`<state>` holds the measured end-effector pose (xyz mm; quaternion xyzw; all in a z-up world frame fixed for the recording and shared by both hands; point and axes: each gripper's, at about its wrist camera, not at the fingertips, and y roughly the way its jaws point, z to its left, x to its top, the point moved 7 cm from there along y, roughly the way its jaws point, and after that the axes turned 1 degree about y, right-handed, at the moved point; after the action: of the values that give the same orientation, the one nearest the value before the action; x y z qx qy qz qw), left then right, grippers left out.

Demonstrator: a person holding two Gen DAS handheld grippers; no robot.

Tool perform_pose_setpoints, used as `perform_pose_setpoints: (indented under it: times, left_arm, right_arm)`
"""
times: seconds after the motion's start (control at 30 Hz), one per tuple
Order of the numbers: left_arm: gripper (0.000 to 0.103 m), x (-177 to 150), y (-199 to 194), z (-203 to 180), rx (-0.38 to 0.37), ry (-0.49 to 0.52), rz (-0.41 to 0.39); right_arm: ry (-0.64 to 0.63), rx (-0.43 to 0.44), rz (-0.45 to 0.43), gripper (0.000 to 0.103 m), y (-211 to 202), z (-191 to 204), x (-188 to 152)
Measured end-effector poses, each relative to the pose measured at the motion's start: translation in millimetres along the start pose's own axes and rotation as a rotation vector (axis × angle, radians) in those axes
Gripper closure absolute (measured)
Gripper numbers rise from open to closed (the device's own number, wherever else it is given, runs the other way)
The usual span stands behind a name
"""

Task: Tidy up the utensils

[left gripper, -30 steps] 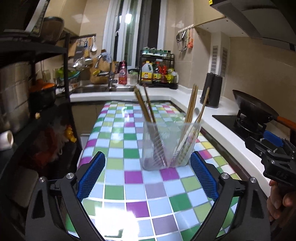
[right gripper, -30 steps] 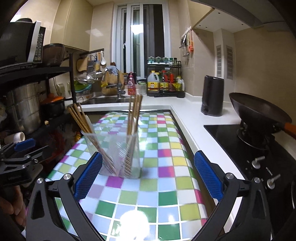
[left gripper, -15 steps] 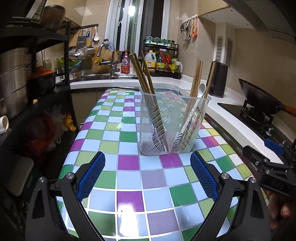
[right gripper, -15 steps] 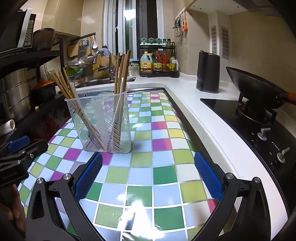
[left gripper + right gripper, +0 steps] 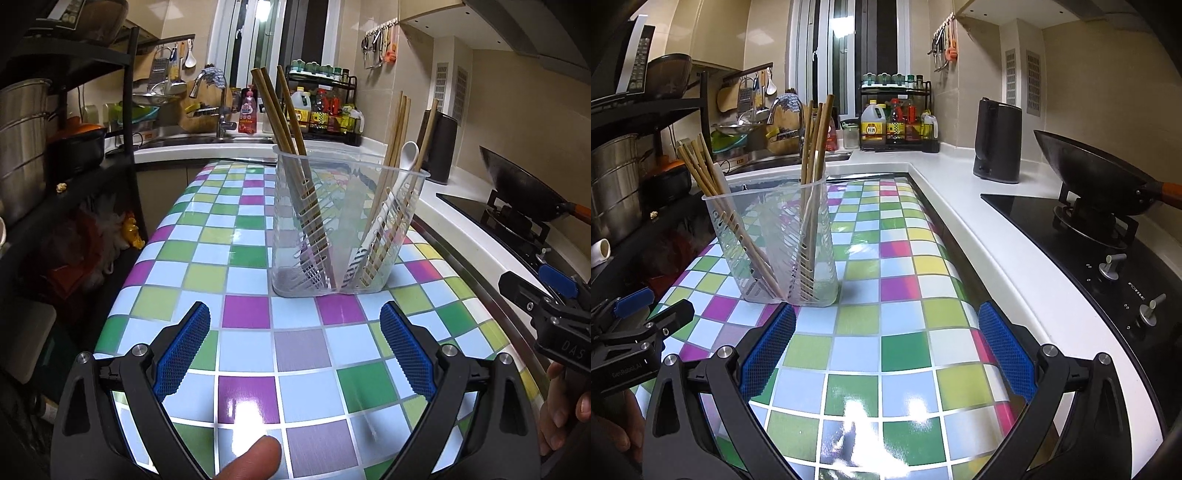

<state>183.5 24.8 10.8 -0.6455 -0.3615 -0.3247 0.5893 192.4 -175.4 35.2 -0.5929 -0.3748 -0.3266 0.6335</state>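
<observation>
Wok (image 5: pixel 1093 177), kettle (image 5: pixel 997 142), checkered tabletop (image 5: pixel 894 280)

The right claw (image 5: pixel 886 343) hangs wide open and empty above the checkered table (image 5: pixel 905 325). At ten o'clock stands the clear holder (image 5: pixel 775 243) with chopsticks (image 5: pixel 812 147); a wok (image 5: pixel 1093 177) sits at two o'clock.

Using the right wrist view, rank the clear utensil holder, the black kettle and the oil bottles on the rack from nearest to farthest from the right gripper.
From the right gripper:
1. Clear utensil holder, just ahead, to the left on the checkered table.
2. Black kettle, farther back on the right, on the white counter.
3. Oil bottles, farthest, on the rack by the window.
</observation>
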Motion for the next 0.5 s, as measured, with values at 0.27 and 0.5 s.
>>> perform_pose_setpoints:
  times: [0.27,0.5]
  left_arm:
    - [0.013,0.3,-2.2,-0.5,0.001,-0.001,-0.010]
    - [0.013,1.3,-5.1,0.8,-0.003,-0.004,-0.017]
  right_arm:
    - [-0.006,0.001,-0.007,0.005,-0.6,0.6,-0.1]
    - [-0.009,-0.001,-0.011,0.005,-2.4,1.0,0.2]
